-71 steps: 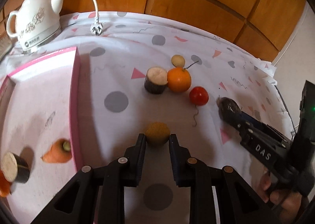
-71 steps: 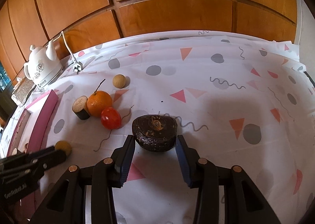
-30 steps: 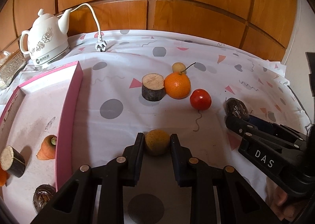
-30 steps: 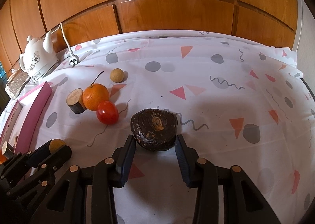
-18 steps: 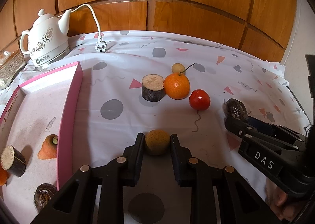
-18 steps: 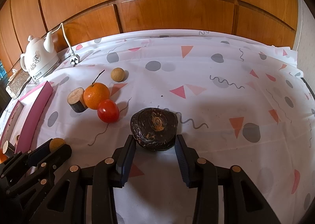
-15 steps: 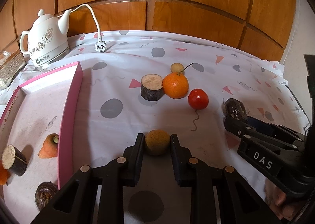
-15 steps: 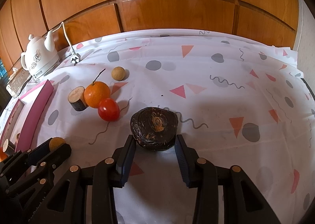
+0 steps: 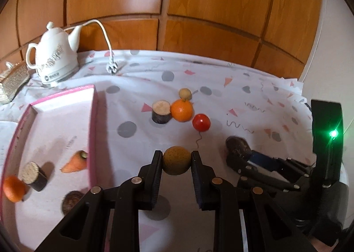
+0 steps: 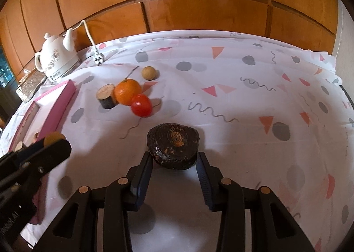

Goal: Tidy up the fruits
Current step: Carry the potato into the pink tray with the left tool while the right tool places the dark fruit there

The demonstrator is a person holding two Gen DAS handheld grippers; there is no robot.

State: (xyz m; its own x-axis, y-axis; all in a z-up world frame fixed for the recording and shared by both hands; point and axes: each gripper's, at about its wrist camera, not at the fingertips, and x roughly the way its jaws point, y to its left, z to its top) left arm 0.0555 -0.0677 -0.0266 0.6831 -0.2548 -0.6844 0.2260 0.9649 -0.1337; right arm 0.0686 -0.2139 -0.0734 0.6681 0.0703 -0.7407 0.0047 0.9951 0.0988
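Both fruits lifted, tablecloth [image 9: 137, 101] beneath.

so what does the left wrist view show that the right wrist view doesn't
Only the left wrist view looks inside the pink-rimmed tray: an orange carrot piece, a dark-skinned cut stub, an orange fruit. Only the right wrist view shows the wide patterned cloth to the right and the cut face of the dark brown root in the right tool. Both show the white kettle, red tomato and the tan round fruit in the left tool.
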